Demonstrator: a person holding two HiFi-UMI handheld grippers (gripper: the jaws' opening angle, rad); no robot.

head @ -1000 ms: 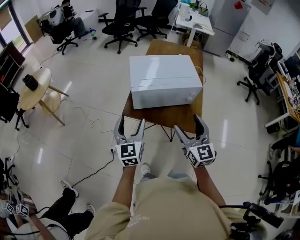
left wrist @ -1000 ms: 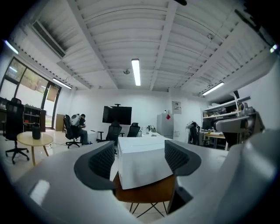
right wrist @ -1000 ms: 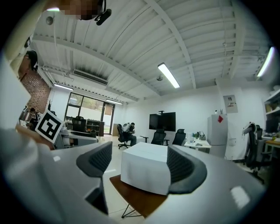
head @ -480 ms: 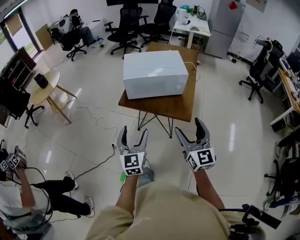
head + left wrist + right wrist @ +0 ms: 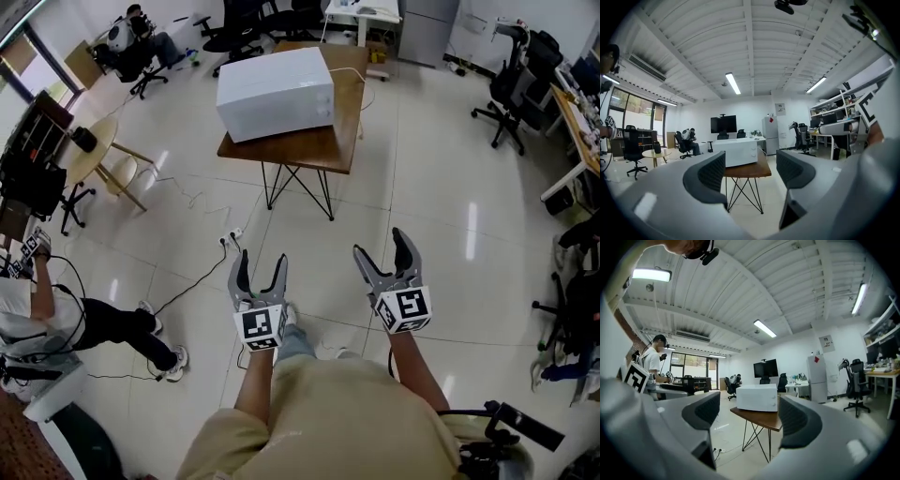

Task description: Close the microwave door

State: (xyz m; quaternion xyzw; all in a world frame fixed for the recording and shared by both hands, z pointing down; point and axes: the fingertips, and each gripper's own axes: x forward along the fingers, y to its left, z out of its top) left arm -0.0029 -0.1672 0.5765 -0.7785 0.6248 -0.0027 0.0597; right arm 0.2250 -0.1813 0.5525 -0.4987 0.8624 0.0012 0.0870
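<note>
Left claw [image 5: 262, 258], jaws just narrowed slightly, is released and empty; right claw [image 5: 382, 244] gapes empty too. Both hang well off the worktop [image 5: 319, 145]: I'd say the microwave [image 5: 277, 89] door is already shut.

Microwave [image 5: 275, 92] sits on the table [image 5: 321, 148], office chairs [image 5: 219, 30] behind

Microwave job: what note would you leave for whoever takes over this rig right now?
Left gripper: open, nothing between its fingers.
Right gripper: open, also empty.
The microwave sits on the wooden table, well ahead across the floor and beyond reach of both grippers.
Done: the door looks shut, flush with the front.
Remaining: probably nothing; check the door up close if in doubt.
</note>
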